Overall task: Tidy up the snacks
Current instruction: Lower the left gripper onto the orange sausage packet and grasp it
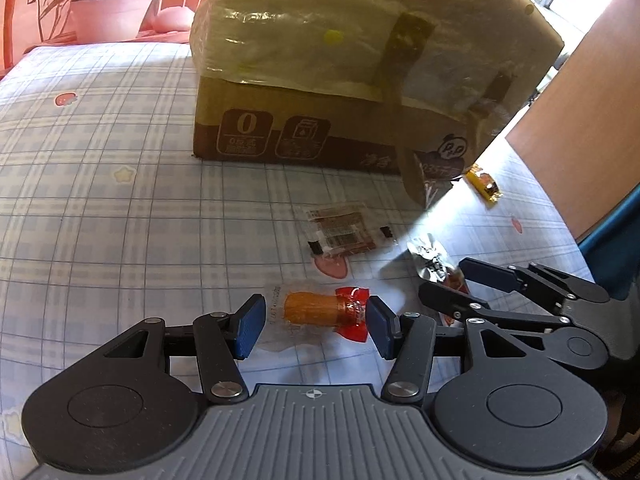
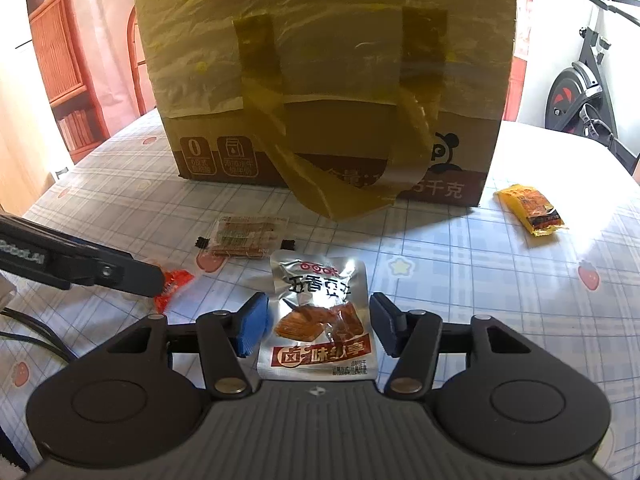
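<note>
Left hand-held gripper [image 1: 315, 322], wide, straddles sausage [image 1: 316, 309], long axis across its jaws; right hand-held gripper [image 2: 315, 326], wide, straddles pouch [image 2: 320, 320], lengthwise

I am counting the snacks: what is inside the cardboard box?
Its inside cannot be seen. The cardboard box shows only its front wall, covered by a yellowish plastic bag with hanging handles; whether snacks are inside stays hidden.
</note>
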A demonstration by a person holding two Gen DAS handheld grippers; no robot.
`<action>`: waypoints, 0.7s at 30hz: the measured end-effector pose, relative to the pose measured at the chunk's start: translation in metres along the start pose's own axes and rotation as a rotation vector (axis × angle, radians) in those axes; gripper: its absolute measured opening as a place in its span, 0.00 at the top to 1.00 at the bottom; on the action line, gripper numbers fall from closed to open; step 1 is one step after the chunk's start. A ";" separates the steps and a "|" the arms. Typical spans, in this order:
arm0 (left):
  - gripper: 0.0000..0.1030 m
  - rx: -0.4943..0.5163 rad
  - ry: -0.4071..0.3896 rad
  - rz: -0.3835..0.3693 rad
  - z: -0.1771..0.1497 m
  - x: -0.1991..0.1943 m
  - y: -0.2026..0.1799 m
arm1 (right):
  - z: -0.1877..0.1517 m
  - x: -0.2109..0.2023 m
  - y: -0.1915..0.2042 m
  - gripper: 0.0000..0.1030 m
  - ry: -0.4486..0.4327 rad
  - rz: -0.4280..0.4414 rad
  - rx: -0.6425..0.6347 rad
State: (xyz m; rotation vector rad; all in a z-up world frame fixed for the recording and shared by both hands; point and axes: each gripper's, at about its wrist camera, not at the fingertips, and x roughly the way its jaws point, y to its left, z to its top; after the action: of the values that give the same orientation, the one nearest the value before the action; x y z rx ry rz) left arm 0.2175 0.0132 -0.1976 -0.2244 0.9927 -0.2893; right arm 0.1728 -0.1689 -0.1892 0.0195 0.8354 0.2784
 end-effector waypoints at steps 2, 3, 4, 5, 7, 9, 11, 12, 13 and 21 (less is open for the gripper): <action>0.44 0.004 0.002 0.018 0.000 0.001 0.000 | -0.001 0.000 -0.001 0.43 0.000 0.003 0.005; 0.43 0.002 0.000 0.017 0.001 0.001 0.000 | -0.001 0.000 -0.002 0.43 0.000 0.004 0.007; 0.43 0.001 0.000 0.017 0.001 0.001 0.000 | -0.001 0.001 -0.002 0.43 0.000 0.004 0.008; 0.43 0.003 0.001 0.019 0.001 0.001 0.000 | -0.001 0.001 -0.002 0.43 0.000 0.003 0.008; 0.43 0.004 0.000 0.022 0.001 0.001 0.000 | -0.001 0.001 -0.002 0.43 0.001 0.004 0.009; 0.43 0.005 0.000 0.023 0.001 0.001 0.000 | -0.001 0.001 -0.002 0.43 0.001 0.005 0.011; 0.43 0.008 0.000 0.021 0.001 0.002 -0.001 | -0.002 0.001 -0.002 0.43 0.001 0.005 0.010; 0.43 0.012 0.001 0.021 0.001 0.002 -0.001 | -0.002 0.001 -0.002 0.43 0.002 0.005 0.010; 0.42 0.018 0.001 0.023 0.001 0.003 -0.002 | -0.001 0.001 -0.002 0.43 0.002 0.004 0.009; 0.46 0.102 -0.010 0.050 0.002 0.011 -0.017 | -0.001 0.001 -0.002 0.43 0.003 0.003 0.008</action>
State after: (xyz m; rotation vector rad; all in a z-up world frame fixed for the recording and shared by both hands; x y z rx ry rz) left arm 0.2221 -0.0060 -0.1998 -0.1084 0.9695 -0.2921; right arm 0.1733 -0.1705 -0.1913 0.0284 0.8399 0.2782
